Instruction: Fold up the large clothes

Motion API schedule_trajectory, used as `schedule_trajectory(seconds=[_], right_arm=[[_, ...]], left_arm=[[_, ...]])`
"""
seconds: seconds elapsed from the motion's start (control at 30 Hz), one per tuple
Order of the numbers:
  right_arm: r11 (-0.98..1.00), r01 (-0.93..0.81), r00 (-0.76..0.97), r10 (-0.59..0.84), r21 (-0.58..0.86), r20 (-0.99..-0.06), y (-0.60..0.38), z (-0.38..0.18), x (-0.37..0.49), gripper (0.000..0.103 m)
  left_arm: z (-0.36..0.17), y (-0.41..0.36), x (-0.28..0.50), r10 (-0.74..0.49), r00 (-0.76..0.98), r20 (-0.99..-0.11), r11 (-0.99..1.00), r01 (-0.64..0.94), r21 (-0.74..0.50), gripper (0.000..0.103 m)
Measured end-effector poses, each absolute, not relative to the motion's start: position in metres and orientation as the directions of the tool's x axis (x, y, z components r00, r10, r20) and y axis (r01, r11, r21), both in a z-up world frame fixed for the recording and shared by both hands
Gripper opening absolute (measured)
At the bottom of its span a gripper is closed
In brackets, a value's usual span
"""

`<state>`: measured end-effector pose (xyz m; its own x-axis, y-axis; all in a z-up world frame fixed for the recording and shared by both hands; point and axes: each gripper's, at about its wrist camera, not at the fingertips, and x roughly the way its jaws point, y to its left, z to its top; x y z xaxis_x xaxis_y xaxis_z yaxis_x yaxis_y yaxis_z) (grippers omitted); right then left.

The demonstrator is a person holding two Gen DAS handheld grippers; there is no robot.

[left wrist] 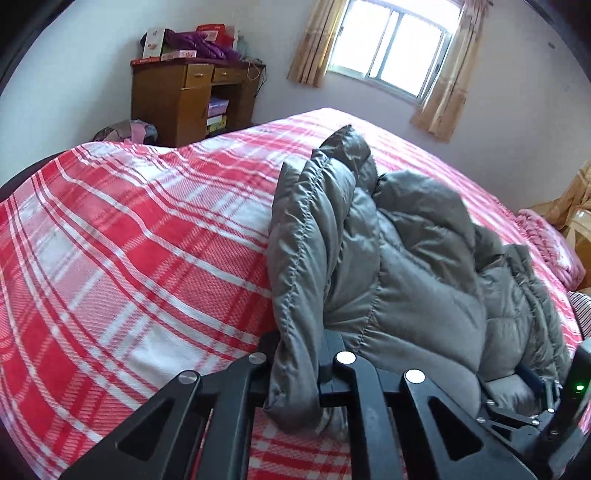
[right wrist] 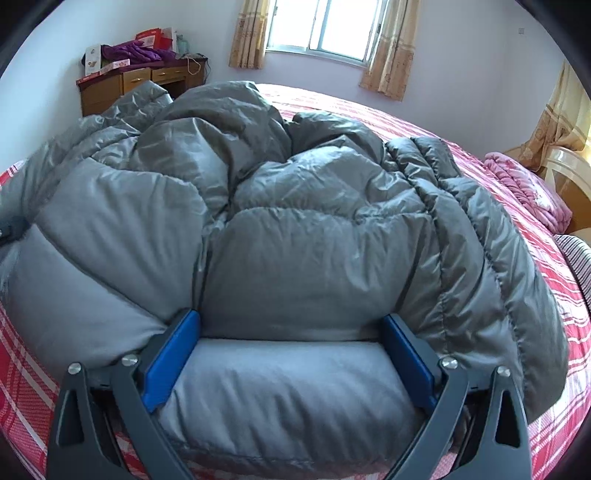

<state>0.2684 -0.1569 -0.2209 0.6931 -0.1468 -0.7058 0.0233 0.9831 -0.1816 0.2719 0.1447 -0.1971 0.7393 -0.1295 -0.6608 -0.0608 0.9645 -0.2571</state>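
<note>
Left wrist view shows my left claw (left wrist: 297,369) pinched tight on a fold of the gray puffer jacket (left wrist: 388,266); the quilted edge runs up from between its fingers and a loose end hangs below them. Ahead and to the right of that claw, the bulk of the jacket lies heaped on the bed (left wrist: 129,240), which is covered in a red and white plaid sheet. At the far right edge I can see part of my other claw at the jacket's near edge.

From the right wrist view, my right claw (right wrist: 291,354) stands wide apart, its blue pads (right wrist: 173,358) on either side of a thick roll of the jacket (right wrist: 295,229) that fills the gap; I cannot tell whether the pads are actually pressing it. Beyond this claw the jacket rises in a puffy mound. Far ahead to the left stands a wooden desk (right wrist: 110,88) with boxes and purple cloth on top, and straight ahead a window (right wrist: 325,26) with curtains.
</note>
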Motion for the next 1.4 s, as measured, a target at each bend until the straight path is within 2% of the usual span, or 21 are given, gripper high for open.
schedule_trajectory(seconds=[0.27, 0.4, 0.5, 0.63, 0.73, 0.87, 0.97, 1.1, 1.27, 1.33, 1.4], right_arm=[[0.979, 0.009, 0.704, -0.152, -0.206, -0.694, -0.124, -0.223, 0.26, 0.1], [0.983, -0.082, 0.694, -0.06, -0.162, -0.718, -0.101, -0.219, 0.261, 0.101], [0.984, -0.166, 0.673, 0.069, -0.059, -0.736, -0.102, -0.199, 0.251, 0.1], [0.984, -0.179, 0.734, 0.13, -0.004, -0.666, -0.141, -0.161, 0.218, 0.102], [0.996, -0.084, 0.771, 0.083, 0.03, -0.631, -0.202, -0.147, 0.203, 0.103], [0.987, 0.157, 0.747, -0.101, 0.027, -0.657, -0.301, -0.161, 0.205, 0.103], [0.959, 0.28, 0.715, -0.185, 0.033, -0.674, -0.358, -0.173, 0.206, 0.103], [0.929, 0.365, 0.689, -0.232, 0.052, -0.687, -0.4, -0.179, 0.206, 0.103], [0.909, 0.409, 0.668, -0.237, 0.082, -0.705, -0.426, -0.192, 0.193, 0.103], [0.907, 0.41, 0.666, -0.225, 0.096, -0.711, -0.431, -0.197, 0.189, 0.103], [0.906, 0.411, 0.657, -0.216, 0.102, -0.722, -0.433, -0.205, 0.189, 0.103]], left_arm=[[-0.163, 0.179, 0.239, -0.087, 0.781, -0.618, 0.965, -0.088, -0.248, 0.005], [-0.133, 0.188, 0.227, -0.035, 0.815, -0.578, 0.977, -0.093, -0.191, 0.005], [-0.111, 0.179, 0.227, -0.036, 0.835, -0.55, 0.987, -0.057, -0.15, 0.005], [-0.079, 0.14, 0.222, -0.068, 0.867, -0.494, 0.996, 0.033, -0.08, 0.005], [-0.059, 0.098, 0.221, -0.123, 0.886, -0.447, 0.992, 0.124, -0.025, 0.005], [-0.044, 0.028, 0.22, -0.242, 0.876, -0.418, 0.959, 0.281, 0.034, 0.005], [-0.049, -0.027, 0.224, -0.32, 0.848, -0.423, 0.916, 0.391, 0.09, 0.005], [-0.078, -0.098, 0.227, -0.387, 0.788, -0.478, 0.839, 0.517, 0.173, 0.005], [-0.137, -0.156, 0.225, -0.332, 0.754, -0.566, 0.75, 0.575, 0.327, 0.006], [-0.153, -0.168, 0.22, -0.296, 0.769, -0.567, 0.72, 0.57, 0.396, 0.01], [-0.154, -0.172, 0.212, -0.292, 0.77, -0.567, 0.707, 0.573, 0.415, 0.021]])
